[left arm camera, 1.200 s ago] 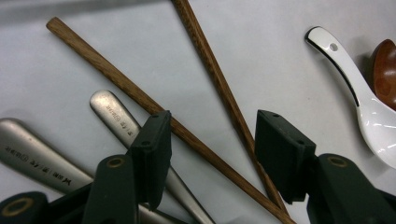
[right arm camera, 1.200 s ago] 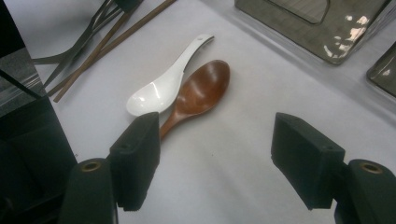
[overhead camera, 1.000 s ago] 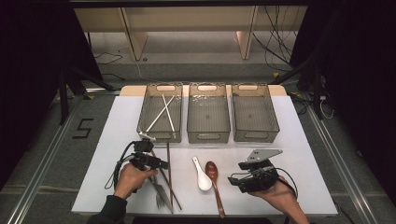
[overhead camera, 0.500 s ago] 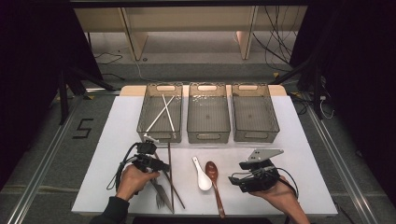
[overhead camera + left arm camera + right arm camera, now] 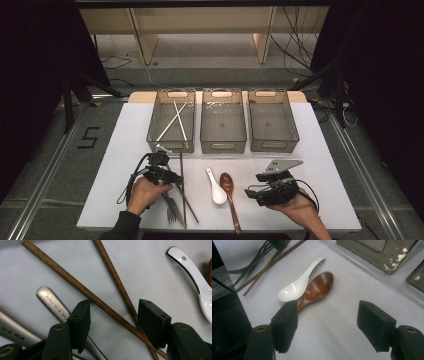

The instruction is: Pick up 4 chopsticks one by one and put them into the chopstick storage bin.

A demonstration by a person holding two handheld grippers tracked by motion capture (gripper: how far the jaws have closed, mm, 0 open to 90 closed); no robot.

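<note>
My left gripper (image 5: pixel 169 177) points down over two brown wooden chopsticks (image 5: pixel 183 192) at the front left of the white table. Its jaws (image 5: pixel 113 313) have just been opening. The crossed chopsticks (image 5: pixel 100 301) run between them, and the pads do not press on them. Metal cutlery handles (image 5: pixel 53 305) lie just to the left of the jaws, and a fork (image 5: pixel 172 212) lies under the hand. My right gripper (image 5: pixel 250 193) is open over bare table (image 5: pixel 327 315). A white ceramic spoon (image 5: pixel 298 286) and a wooden spoon (image 5: pixel 318 287) lie beyond its left jaw.
Three grey plastic bins stand in a row at the back. The left bin (image 5: pixel 157 135) holds white chopsticks (image 5: pixel 172 120). The middle bin (image 5: pixel 223 146) and the right bin (image 5: pixel 274 146) follow to the right. The table's front edge is close to both hands.
</note>
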